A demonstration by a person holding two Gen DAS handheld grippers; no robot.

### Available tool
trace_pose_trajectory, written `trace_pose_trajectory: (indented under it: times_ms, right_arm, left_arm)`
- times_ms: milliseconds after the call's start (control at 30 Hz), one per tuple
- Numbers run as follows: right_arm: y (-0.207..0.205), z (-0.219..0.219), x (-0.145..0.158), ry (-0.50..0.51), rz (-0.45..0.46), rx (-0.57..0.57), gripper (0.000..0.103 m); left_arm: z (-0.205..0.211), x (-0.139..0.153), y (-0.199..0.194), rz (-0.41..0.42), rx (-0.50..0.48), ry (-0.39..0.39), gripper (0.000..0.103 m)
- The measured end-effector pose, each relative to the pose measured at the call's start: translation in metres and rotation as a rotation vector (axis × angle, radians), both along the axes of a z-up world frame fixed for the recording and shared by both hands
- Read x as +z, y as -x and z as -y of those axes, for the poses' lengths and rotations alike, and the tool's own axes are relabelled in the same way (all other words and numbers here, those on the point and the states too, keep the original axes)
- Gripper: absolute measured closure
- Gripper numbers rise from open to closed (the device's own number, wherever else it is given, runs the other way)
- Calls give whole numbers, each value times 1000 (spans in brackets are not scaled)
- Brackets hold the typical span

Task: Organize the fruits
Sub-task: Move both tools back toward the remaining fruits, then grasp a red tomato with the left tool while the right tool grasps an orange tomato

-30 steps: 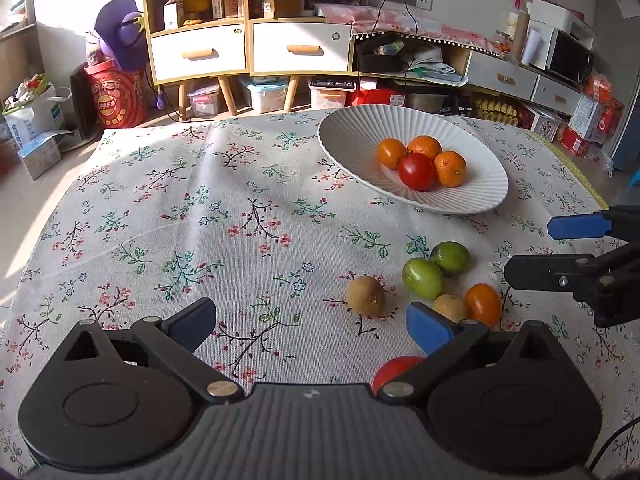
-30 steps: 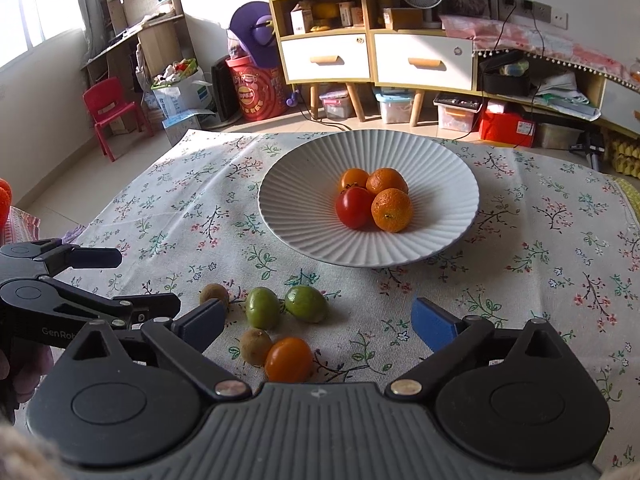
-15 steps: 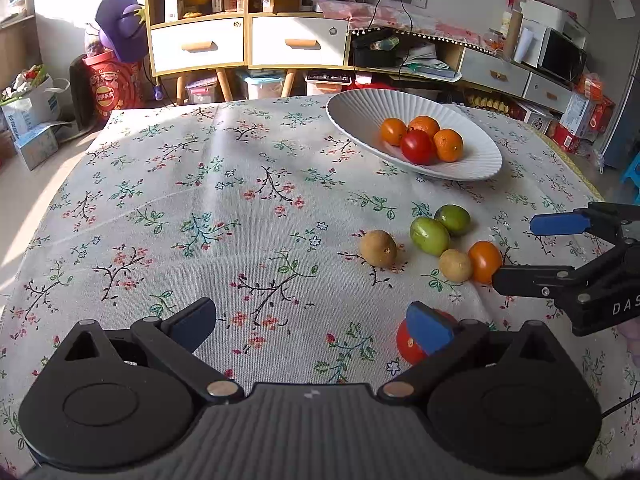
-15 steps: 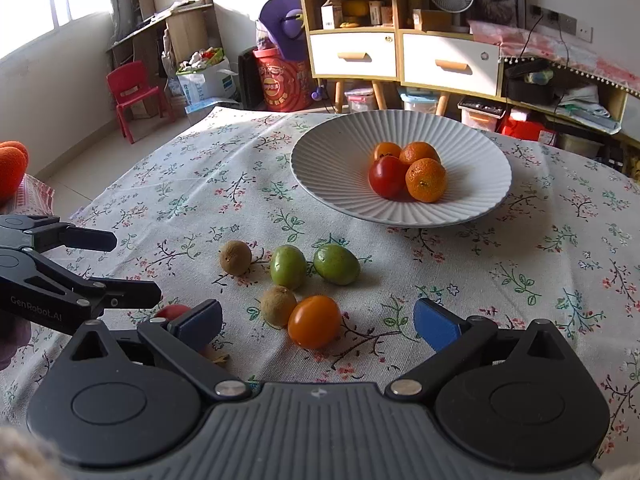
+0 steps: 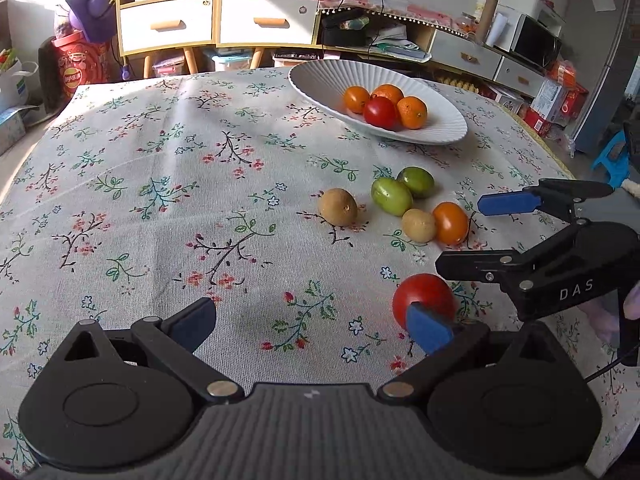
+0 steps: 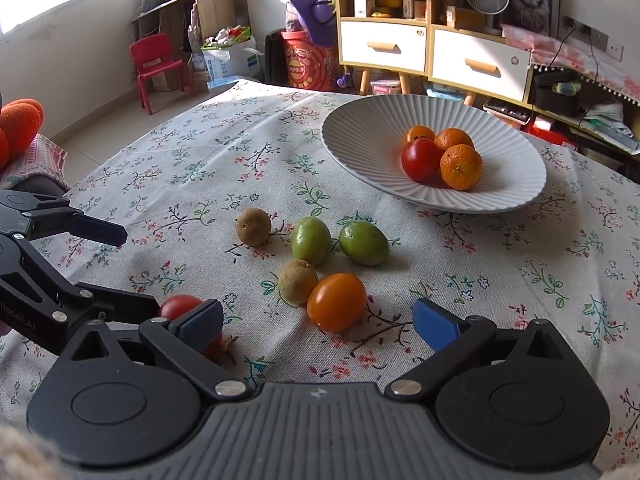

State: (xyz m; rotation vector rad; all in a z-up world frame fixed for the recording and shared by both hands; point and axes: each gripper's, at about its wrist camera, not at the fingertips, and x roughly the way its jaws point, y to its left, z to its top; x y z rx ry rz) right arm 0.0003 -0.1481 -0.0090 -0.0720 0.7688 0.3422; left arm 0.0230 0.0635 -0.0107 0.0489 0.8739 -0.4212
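Note:
A white ribbed plate [image 5: 320, 80] [image 6: 360, 136] holds three oranges and a red tomato [image 5: 379, 112] [image 6: 420, 159]. On the flowered cloth lie two kiwis [image 5: 338, 207] [image 6: 253, 226], two green fruits [image 5: 391, 196] [image 6: 311, 241], an orange tomato [image 5: 450, 223] [image 6: 337, 302] and a loose red tomato [image 5: 424, 298] [image 6: 180, 307]. My left gripper [image 5: 316, 322] is open and empty, its right finger just in front of the loose red tomato. My right gripper [image 6: 320, 320] is open and empty, just behind the orange tomato.
The right gripper shows at the right edge of the left wrist view [image 5: 560, 256]; the left gripper shows at the left of the right wrist view [image 6: 60, 264]. Cabinets [image 5: 216, 24], boxes and a red chair [image 6: 154, 66] stand beyond the table.
Both grippers have drawn back and lowered toward the table's near side. The loose red tomato has come into fuller view by the left gripper's right finger. No fruit has moved.

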Motion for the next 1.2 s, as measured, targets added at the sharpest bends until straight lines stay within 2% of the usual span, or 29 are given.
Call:
trace_pose_trajectory:
  times_ms: [167,367,467,867,1067,1200]
  right_arm:
    - [-4,7,-1,-29,-18,-31,16]
    - [-3,0,-3,5,-10,-1,29]
    - [-2,-4,-3,26,-1,15,35]
    - [1,-6,-4,66,20,9,52]
    - [1,-8,-3,69,16,26,65]
    - [0,-9,-3,73,18,32,74]
  left_arm:
    - [4,1,1,-18,-33,57,8]
    - [18,-6,2,-57,-69,103,11]
    - [25,-8,6,-41,-88,98,14]
    - [37,-6,12,-21,-148,86,52]
    - [40,-5,14,-13,-164,79,72]
    - [41,-5,15,-8,-165,69,72]
